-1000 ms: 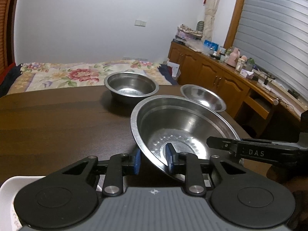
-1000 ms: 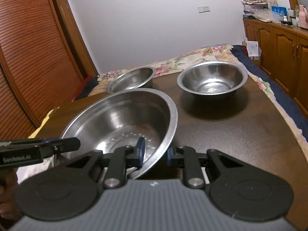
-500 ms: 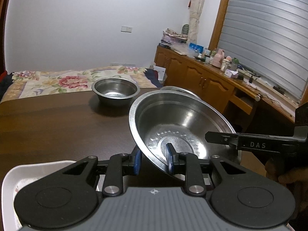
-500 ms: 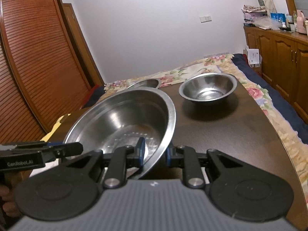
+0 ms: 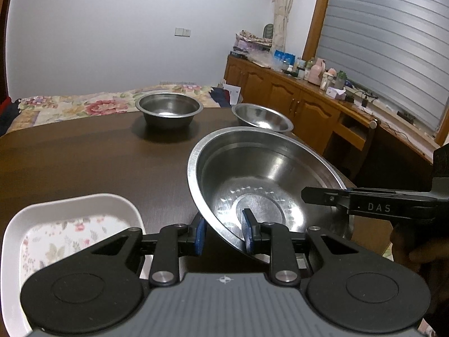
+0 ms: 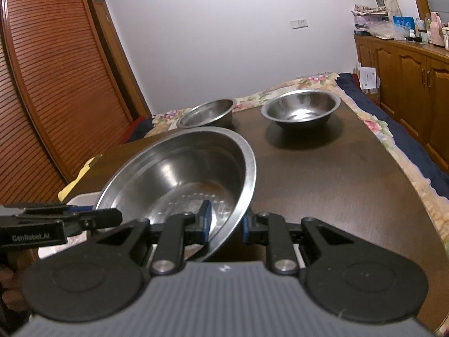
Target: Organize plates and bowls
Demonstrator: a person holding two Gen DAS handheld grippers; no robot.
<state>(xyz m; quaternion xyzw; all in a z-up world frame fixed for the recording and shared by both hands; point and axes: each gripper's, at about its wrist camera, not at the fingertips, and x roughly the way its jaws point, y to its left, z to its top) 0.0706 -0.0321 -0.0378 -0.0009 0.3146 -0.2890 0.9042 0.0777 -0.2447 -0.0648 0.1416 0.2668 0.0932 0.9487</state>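
A large steel bowl hangs tilted above the dark wooden table, held from both sides. My left gripper is shut on its near left rim, one blue pad inside the bowl and one outside. My right gripper is shut on the opposite rim in the same way. Two smaller steel bowls stand at the far end: a deep one and a shallower one. A white flowered plate lies below my left gripper.
A bed with a flowered cover lies beyond the table's far edge. Wooden cabinets with bottles on top line the right wall. A louvred wooden door stands at the left. The table's right edge is close.
Both grippers have drawn the large bowl back toward the near end; the two far bowls look smaller and farther, and more of the white plate shows under the left gripper.
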